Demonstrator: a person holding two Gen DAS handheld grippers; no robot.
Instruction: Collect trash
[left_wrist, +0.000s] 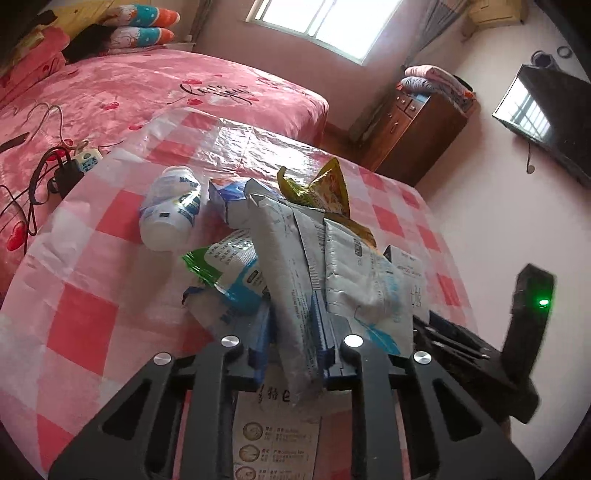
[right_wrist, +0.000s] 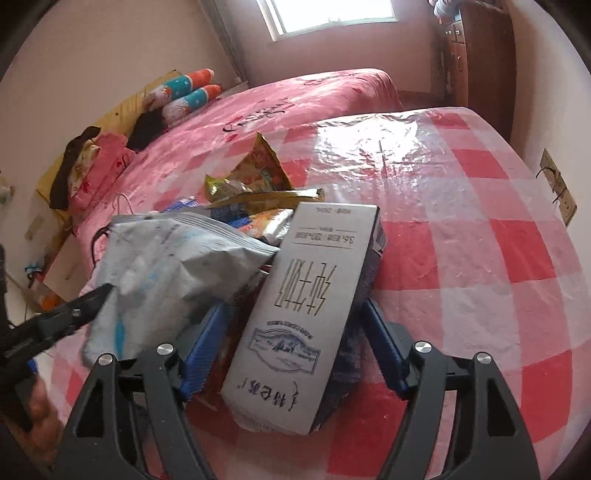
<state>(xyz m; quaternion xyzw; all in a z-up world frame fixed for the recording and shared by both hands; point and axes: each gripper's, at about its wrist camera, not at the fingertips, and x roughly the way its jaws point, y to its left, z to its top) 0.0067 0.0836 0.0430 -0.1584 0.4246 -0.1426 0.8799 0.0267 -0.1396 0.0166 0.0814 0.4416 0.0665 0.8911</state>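
Note:
A pile of trash lies on the red-and-white checked table (left_wrist: 92, 236). My left gripper (left_wrist: 293, 332) is shut on a flattened white carton (left_wrist: 284, 273) that sticks up between its blue pads. Beside it lie a crumpled white pouch (left_wrist: 365, 280), a green-and-blue wrapper (left_wrist: 229, 266), a yellow snack bag (left_wrist: 325, 188) and a white bottle (left_wrist: 171, 210) on its side. My right gripper (right_wrist: 295, 328) stands open around a grey milk carton (right_wrist: 306, 302) lying between its fingers. The white pouch (right_wrist: 166, 258) and yellow bag (right_wrist: 258, 170) sit to its left.
A pink bed (left_wrist: 129, 85) stands behind the table, with cables and a power strip (left_wrist: 86, 160) at its edge. A wooden cabinet (left_wrist: 417, 129) and a wall television (left_wrist: 546, 110) are at the right. The right gripper's body (left_wrist: 524, 325) shows at the left view's right edge.

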